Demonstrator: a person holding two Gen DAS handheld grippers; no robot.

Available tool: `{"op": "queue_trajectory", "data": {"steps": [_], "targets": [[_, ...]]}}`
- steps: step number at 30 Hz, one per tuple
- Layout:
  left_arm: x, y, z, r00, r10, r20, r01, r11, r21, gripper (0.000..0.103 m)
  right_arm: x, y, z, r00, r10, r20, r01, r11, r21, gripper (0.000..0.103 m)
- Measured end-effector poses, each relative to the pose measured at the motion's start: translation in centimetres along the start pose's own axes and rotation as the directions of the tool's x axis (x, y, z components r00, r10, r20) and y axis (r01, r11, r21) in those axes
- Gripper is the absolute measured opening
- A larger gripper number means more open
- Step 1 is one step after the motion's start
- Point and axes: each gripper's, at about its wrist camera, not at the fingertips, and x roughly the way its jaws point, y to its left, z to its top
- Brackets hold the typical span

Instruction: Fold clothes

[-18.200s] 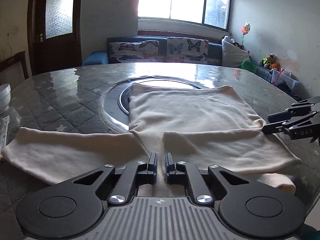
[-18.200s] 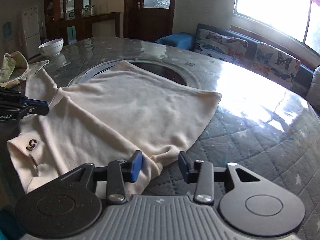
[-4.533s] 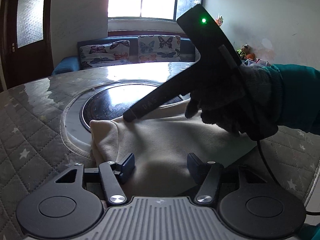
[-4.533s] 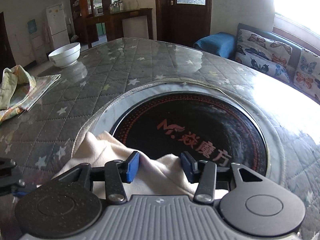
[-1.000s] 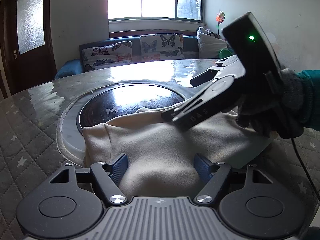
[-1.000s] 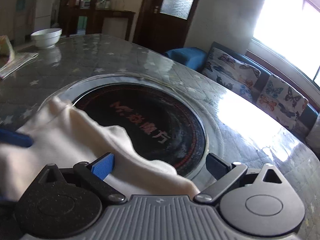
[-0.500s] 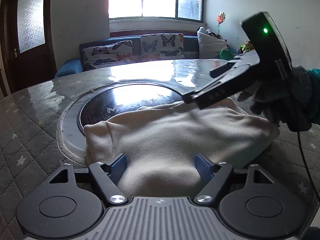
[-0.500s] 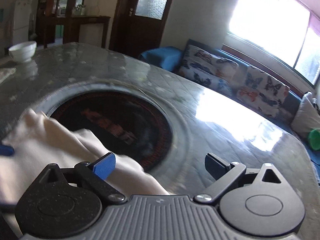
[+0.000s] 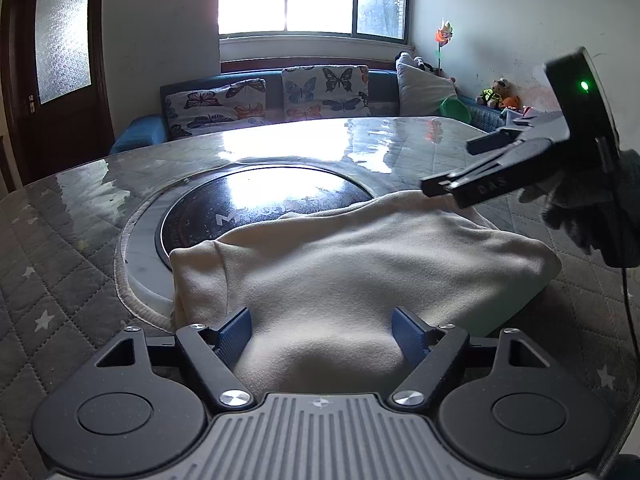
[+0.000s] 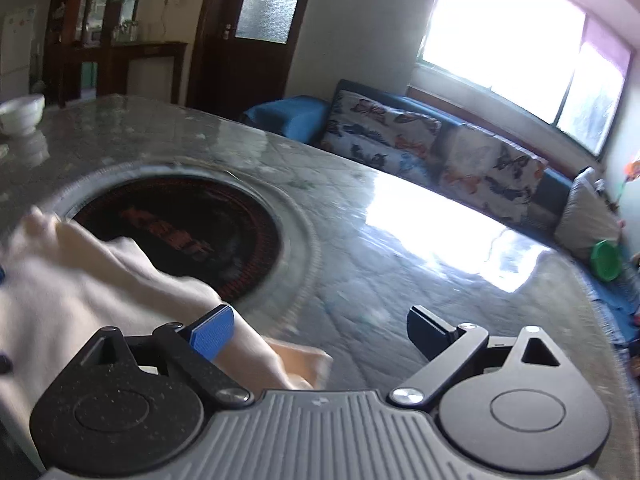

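We see the cream garment (image 9: 352, 264) lying folded in a thick bundle on the quilted table (image 9: 60, 248), its far edge over the round black hob (image 9: 256, 204). Our left gripper (image 9: 320, 332) sits wide open, with the cloth bulging between its blue pads untouched. Our right gripper (image 10: 316, 330) hangs beside the bundle's corner, jaws wide but closing, gripping nothing. A white bowl (image 10: 22, 114) stands well apart.
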Motion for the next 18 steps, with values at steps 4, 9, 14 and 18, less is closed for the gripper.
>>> {"op": "queue_trajectory", "data": {"steps": [4,9,14,18], "targets": [[0.0,0.0,0.0,1.000,0.003,-0.001,-0.003,1.000,0.001,0.080,0.9,-1.1,-1.3,0.999,-0.013,-0.029,0.014,0.999,0.035,0.092],[-0.5,-0.1,0.1,1.000,0.018,0.001,-0.018,1.000,0.003,0.080,-0.1,-1.7,-1.0,1.000,-0.001,0.002,0.001,0.998,0.062,0.092],[-1.1,0.4,0.0,1.000,0.031,0.006,-0.031,1.000,-0.008,0.080,-1.8,-1.6,-1.5,1.000,-0.002,0.002,0.002,1.000,0.004,0.091],[-0.9,0.5,-0.3,0.999,0.038,0.000,-0.038,0.999,-0.006,0.080,-0.5,-2.1,-2.2,0.999,-0.029,-0.030,0.030,0.999,0.015,0.090]]}}
